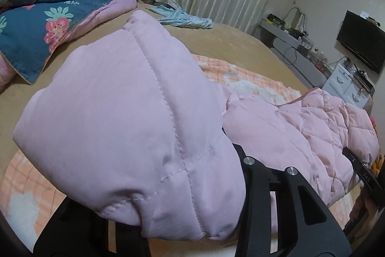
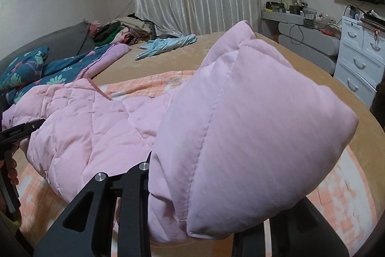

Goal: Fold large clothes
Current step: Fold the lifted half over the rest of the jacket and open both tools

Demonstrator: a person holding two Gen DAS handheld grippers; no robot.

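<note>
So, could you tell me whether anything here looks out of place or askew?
Yes: a light blue garment lies crumpled alone on the tan bedspread, apart from the clothes pile by the curtain. The pink jacket is bunched, not flat.

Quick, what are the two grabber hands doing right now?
Left gripper: shut on the pink jacket, one padded end.
Right gripper: shut on the pink jacket, the other padded end.
</note>
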